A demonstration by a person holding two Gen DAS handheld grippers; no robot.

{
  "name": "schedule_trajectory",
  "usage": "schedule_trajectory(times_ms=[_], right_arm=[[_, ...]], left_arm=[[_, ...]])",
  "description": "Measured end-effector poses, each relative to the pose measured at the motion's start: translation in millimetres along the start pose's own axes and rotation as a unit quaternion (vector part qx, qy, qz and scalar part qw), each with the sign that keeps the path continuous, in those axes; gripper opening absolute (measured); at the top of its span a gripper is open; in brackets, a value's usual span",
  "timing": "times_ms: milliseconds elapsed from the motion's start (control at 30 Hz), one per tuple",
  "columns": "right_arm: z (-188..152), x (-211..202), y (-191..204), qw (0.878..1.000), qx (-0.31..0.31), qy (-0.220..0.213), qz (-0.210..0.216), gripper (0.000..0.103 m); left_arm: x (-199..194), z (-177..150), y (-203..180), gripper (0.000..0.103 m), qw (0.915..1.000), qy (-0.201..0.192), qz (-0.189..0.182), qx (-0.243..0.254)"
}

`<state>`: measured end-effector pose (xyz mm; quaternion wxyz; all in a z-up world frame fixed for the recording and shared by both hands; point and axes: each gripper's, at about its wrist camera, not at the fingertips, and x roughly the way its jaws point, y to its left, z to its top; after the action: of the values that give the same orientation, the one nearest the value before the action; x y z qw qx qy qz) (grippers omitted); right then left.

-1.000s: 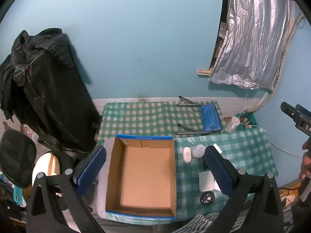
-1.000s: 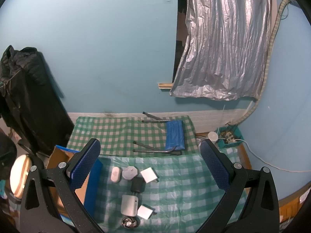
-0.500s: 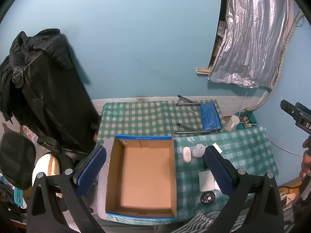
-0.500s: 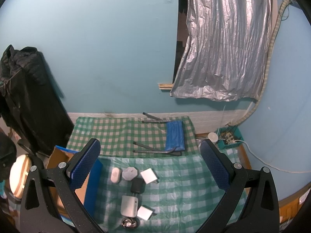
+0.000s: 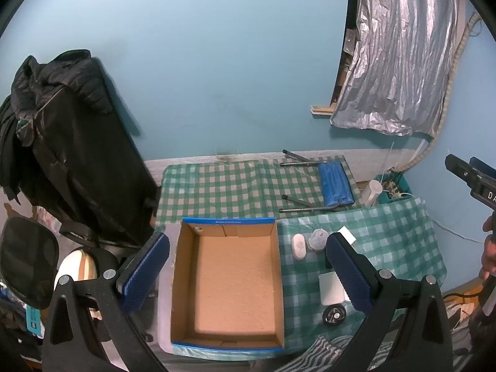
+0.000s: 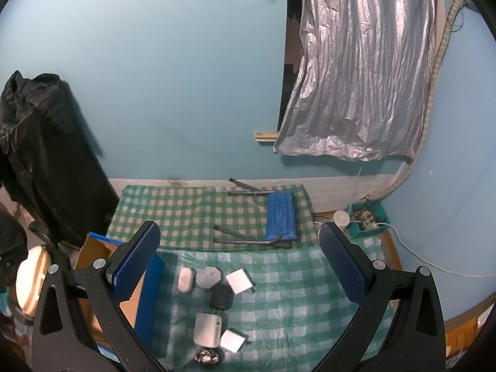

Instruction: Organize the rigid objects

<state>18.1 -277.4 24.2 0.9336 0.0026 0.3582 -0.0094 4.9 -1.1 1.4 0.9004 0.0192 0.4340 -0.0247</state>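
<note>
An empty cardboard box (image 5: 228, 282) with blue trim lies on the checked table, its blue side (image 6: 150, 294) also showing at the left of the right wrist view. Beside it lie small items: a white oval case (image 6: 186, 280), a grey round object (image 6: 209, 276), a white square adapter (image 6: 238, 280), a black cylinder (image 6: 220, 297), a white box (image 6: 207, 325), another white adapter (image 6: 233, 340) and a dark round disc (image 6: 206, 356). My left gripper (image 5: 248, 272) hovers open high over the box. My right gripper (image 6: 238, 266) hovers open high over the items.
A folded blue stool (image 6: 280, 217) with metal legs lies on the far green-checked surface (image 6: 186, 210). Black jackets (image 5: 62, 142) hang at the left over an office chair (image 5: 28, 260). A power strip in a teal tray (image 6: 367, 215) sits at the right. A hand (image 5: 488, 257) holds the other gripper.
Both grippers have drifted only slightly; the scene shifts a little in both views. Nothing has been grasped or moved.
</note>
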Motion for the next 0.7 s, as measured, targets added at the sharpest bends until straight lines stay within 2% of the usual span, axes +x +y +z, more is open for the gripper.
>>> schedule_trajectory(times_ms=[700], right_arm=[[-2,13,10,1.000,0.000,0.006,0.010,0.101]], left_arm=[[9,-2,0,0.102,0.9999,0.008,0.004,0.006]])
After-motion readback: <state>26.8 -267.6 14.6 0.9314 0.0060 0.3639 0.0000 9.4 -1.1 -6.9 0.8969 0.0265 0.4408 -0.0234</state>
